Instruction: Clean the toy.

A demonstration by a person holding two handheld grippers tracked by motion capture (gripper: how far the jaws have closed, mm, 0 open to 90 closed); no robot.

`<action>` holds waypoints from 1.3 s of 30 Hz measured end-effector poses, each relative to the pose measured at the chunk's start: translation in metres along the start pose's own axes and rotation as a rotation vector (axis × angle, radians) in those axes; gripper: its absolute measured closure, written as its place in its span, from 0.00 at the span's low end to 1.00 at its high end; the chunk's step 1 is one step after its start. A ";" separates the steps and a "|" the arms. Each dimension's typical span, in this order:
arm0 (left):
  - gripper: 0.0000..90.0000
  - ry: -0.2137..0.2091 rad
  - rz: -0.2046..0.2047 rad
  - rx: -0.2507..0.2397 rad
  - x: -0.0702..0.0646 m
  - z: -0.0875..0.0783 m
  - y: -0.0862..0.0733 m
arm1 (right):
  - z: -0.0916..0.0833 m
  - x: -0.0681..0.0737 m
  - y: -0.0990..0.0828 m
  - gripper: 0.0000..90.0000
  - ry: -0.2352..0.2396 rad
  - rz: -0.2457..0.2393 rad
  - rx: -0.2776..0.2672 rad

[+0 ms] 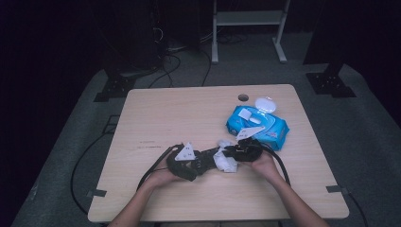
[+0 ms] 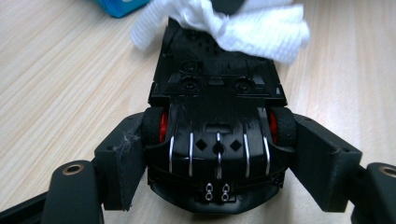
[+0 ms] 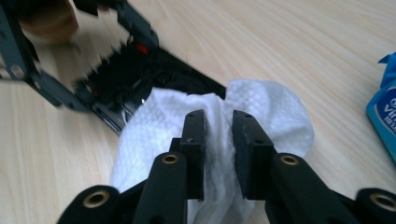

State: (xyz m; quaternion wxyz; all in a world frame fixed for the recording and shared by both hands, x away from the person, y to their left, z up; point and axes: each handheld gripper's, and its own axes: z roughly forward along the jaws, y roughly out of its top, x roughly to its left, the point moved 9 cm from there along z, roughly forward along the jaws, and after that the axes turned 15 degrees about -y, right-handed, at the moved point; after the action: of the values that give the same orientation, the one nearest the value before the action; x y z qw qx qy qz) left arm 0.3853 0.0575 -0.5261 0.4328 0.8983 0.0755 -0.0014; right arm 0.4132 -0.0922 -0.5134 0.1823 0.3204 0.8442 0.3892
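Wiping a black toy car [image 2: 217,140] with a white wet wipe [image 3: 205,140], at the near middle of the wooden table [image 1: 156,109]

Left gripper [image 1: 191,163]: clamped across the car, one pad on each side by the red-hubbed wheels, underside facing up. The car lies flat on the table, nose pointing right toward the other hand

Right gripper [image 3: 218,154]: jaws nearly together with a fold of the wipe between them; a narrow gap shows, and the pads do not look to press the cloth firmly. The wipe is bunched over the far end of the car

Blue wipes pack [image 1: 257,125], lid open, sits just beyond the right gripper, to the far right

Judgement on doing the step well:
- renew the pinch on the wipe before stroking, or it may slip out
- keep the left clamp steady so the car does not skid
- drag the cloth along the chassis, not across the wheels
- keep the wipe spread, not balled
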 end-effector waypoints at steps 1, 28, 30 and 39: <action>0.27 -0.021 -0.022 -0.016 0.000 -0.002 0.000 | 0.001 0.001 -0.001 0.81 0.003 -0.002 0.002; 0.29 -0.145 -0.385 -0.248 0.021 -0.018 0.002 | -0.003 0.007 -0.007 0.78 0.051 -0.065 -0.040; 0.30 -0.140 -0.378 -0.250 0.021 -0.019 0.003 | -0.003 0.008 -0.006 0.78 0.047 -0.081 -0.039; 0.30 -0.113 -0.372 -0.260 0.023 -0.021 0.004 | -0.002 0.009 -0.006 0.78 0.046 -0.122 -0.051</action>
State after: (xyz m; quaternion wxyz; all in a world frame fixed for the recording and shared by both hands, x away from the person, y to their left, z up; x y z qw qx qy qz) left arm 0.4074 0.0743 -0.5119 0.5407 0.8041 0.2149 -0.1217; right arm 0.4033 -0.0904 -0.5168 0.1942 0.2547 0.8558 0.4061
